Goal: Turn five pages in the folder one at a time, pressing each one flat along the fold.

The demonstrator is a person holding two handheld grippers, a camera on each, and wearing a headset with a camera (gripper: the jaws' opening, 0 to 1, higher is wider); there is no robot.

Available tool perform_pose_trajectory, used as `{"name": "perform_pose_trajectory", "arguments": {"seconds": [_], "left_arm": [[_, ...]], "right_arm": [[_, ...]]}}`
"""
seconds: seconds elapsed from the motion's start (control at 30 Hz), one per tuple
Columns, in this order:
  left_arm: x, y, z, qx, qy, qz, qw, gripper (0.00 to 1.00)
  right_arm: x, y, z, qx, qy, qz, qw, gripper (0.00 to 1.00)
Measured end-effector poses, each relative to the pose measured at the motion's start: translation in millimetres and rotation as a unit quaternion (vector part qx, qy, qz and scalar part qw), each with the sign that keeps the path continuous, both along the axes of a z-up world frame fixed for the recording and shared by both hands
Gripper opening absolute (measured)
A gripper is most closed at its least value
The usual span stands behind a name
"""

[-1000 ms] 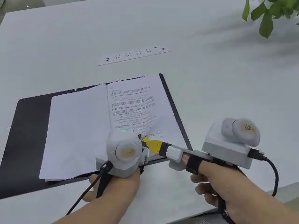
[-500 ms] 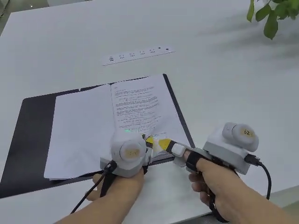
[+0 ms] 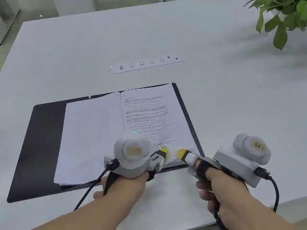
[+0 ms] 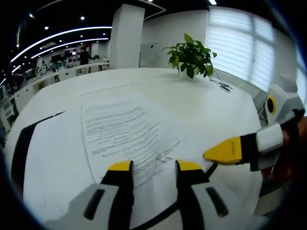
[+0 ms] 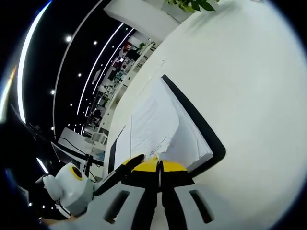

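Note:
The black folder (image 3: 38,143) lies open on the white table, with a blank page (image 3: 91,134) on the left and a printed page (image 3: 148,115) on the right. My left gripper (image 3: 160,154) is at the near edge of the pages by the fold. In the left gripper view it (image 4: 154,167) is open, its yellow tips just above the printed page (image 4: 120,129). My right gripper (image 3: 182,154) points in from the right at the page's near right corner. In the right gripper view it (image 5: 159,165) is shut with nothing between its tips, close to the folder (image 5: 192,115).
A white power strip (image 3: 146,63) lies beyond the folder. A green plant (image 3: 280,14) stands at the far right corner. The table's front edge runs just under my hands, and cables trail from both grippers.
The right gripper has drawn back to the right, away from the left gripper and towards the page's corner. The left gripper stays near the fold. The head camera has shifted.

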State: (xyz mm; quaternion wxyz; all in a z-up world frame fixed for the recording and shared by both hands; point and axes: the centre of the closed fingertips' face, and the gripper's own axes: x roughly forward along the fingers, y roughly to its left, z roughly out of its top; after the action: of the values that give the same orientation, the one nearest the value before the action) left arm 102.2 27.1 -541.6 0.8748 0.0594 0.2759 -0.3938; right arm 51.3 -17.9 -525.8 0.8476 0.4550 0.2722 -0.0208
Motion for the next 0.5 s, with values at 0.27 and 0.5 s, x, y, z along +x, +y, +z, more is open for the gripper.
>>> {"name": "perform_pose_trajectory", "arguments": {"seconds": [0.27,0.5], "left_arm": [[-8.8,40.1,26.4,-0.026,-0.017,0.014,0.9994,0.37],[-8.4,88.0,53.0,-0.031,-0.039,0.035,0.9982,0.39]], "right_arm": [[-0.3,7.1,25.2,-0.016,-0.034,0.012,0.9992,0.00],[5.8,27.1,55.9,-0.043,-0.074,0.035,0.9957,0.00]]}}
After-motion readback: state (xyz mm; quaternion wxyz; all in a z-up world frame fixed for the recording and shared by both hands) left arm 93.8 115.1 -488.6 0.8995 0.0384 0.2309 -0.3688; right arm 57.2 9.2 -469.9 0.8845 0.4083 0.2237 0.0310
